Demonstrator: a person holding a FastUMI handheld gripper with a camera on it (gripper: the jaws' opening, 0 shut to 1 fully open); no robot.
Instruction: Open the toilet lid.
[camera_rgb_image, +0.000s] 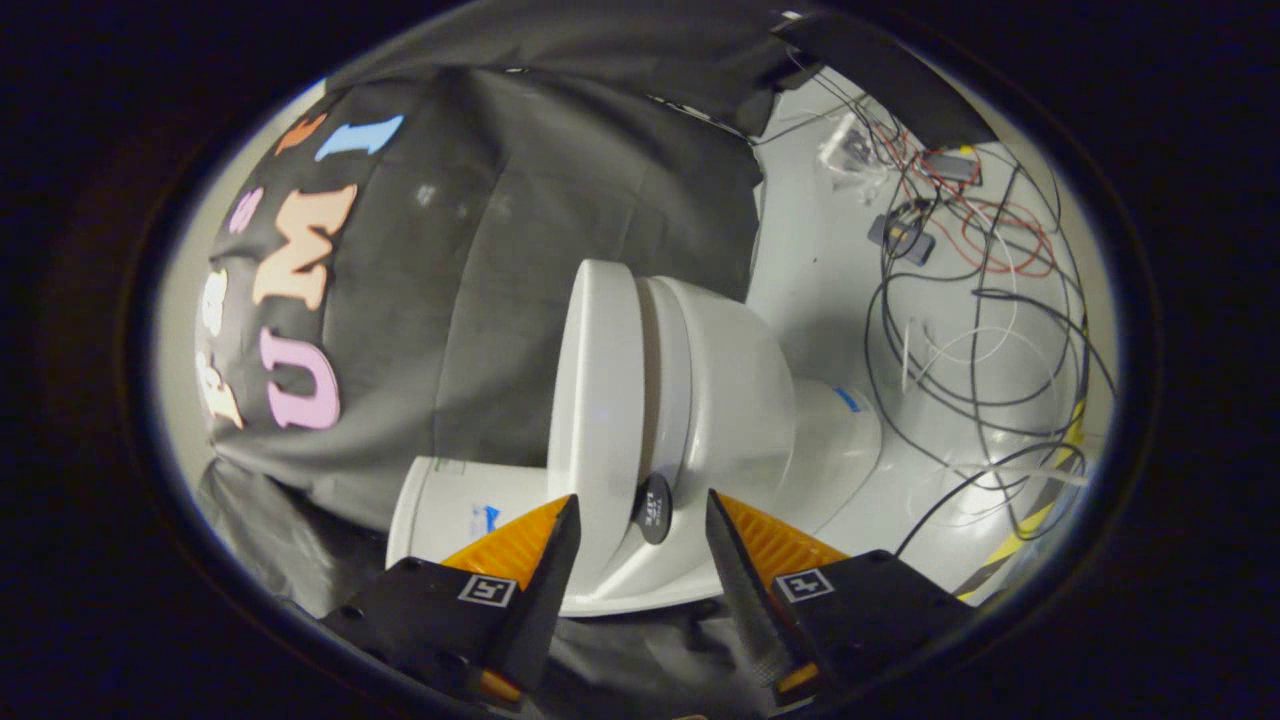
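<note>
gripper (640, 535) spread wide, holding nothing. toilet (700, 400) just ahead, seen sideways, lid (598, 400) down on the seat, front edge between the fingers. loose cables (980, 330) on the floor beyond.

Your gripper (640, 510) fingers stand apart; between and just ahead of them sits the white ceramic toilet (700, 400), its smooth white plastic lid (595, 400) seemingly shut, loose black cables (980, 330) beyond on the floor.

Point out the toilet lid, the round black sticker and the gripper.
toilet lid (597, 400), gripper view, its flat top face.
round black sticker (653, 508), gripper view, its middle.
gripper (640, 515), gripper view, midway between open fingertips.
</note>
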